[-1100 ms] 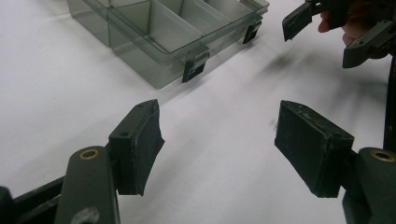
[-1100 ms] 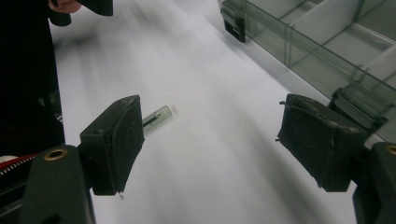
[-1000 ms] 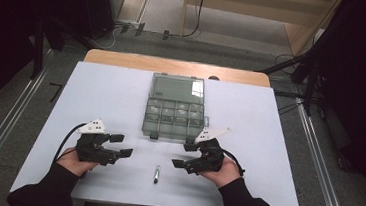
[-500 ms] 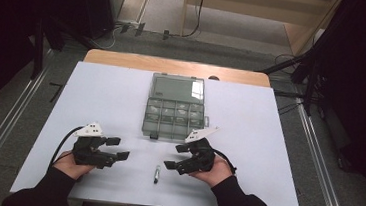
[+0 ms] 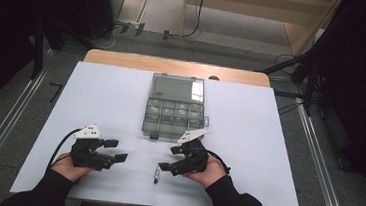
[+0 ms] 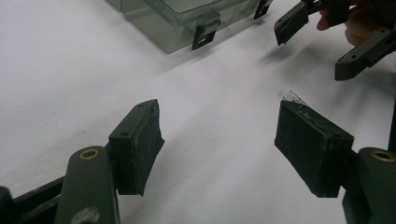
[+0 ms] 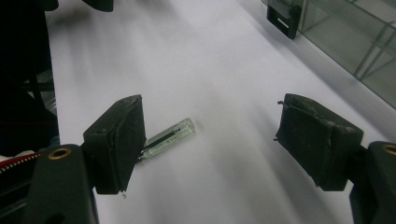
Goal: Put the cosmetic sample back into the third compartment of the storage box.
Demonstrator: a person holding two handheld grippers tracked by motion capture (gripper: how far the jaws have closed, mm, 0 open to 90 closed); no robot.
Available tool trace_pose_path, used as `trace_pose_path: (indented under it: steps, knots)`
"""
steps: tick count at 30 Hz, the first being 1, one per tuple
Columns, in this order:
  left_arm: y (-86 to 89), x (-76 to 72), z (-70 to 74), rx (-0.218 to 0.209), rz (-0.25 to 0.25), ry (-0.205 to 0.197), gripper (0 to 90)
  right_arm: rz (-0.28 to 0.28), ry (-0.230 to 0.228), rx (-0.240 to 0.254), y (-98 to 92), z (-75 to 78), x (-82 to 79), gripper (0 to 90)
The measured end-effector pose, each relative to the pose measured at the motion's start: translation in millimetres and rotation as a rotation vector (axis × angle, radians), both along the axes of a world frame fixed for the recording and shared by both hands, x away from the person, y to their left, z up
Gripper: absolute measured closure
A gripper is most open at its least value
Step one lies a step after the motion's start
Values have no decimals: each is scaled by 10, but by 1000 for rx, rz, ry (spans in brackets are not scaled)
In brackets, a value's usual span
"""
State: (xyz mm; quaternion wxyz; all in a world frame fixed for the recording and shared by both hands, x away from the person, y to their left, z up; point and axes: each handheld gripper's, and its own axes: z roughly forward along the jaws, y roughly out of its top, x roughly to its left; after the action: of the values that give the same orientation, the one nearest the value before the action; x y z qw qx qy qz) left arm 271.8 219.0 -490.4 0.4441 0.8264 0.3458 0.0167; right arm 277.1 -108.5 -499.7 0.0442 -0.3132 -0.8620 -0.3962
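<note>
Both grippers have drawn back toward the near edge of the table since a second ago, and the right gripper [image 5: 172,161] has shifted left, closing in on the pen [image 5: 156,174]. Its jaws stand wide apart and hold nothing; in the right gripper view the pen [image 7: 169,136] lies flat on the white sheet between them, one end tucked just behind the left-hand pad [image 7: 122,140], well apart from the other pad. The left gripper [image 5: 115,151] is likewise spread wide and empty, its pads [image 6: 140,144] hanging over bare white sheet [image 6: 70,93]. In the left gripper view the right gripper [image 6: 327,35] shows farther off, held in a hand.

From above, the pen sits near the middle of the table's near edge, just beside the right gripper and between the two hands. A clear plastic box [image 5: 175,107] with small compartments rests beyond them at the table's [image 5: 101,91] middle, lid shut, its latches [image 6: 204,33] facing the person.
</note>
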Motion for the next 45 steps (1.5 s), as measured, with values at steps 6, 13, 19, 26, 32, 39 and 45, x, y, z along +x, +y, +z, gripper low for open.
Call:
trace_pose_path:
  steps: [6,13,19,26,32,39,45]
  knots:
    - [-15,0,-11,4,-2,0,307,-11,-11,-26,66,-2,-33,249]
    - [-33,12,-25,15,-14,1,308,-19,-6,-33,142,-1,-65,257]
    - [-36,30,-33,16,-16,3,307,-44,23,-79,178,2,-87,291]
    - [-48,43,-42,25,-23,7,307,-63,43,-115,219,6,-102,320]
    - [-51,46,-43,26,-25,6,307,-72,60,-144,319,8,-114,343]
    - [-52,43,-48,28,-27,7,307,-67,67,-174,392,-2,-155,371]
    - [-51,44,-50,28,-25,7,307,-71,74,-181,404,6,-171,400]
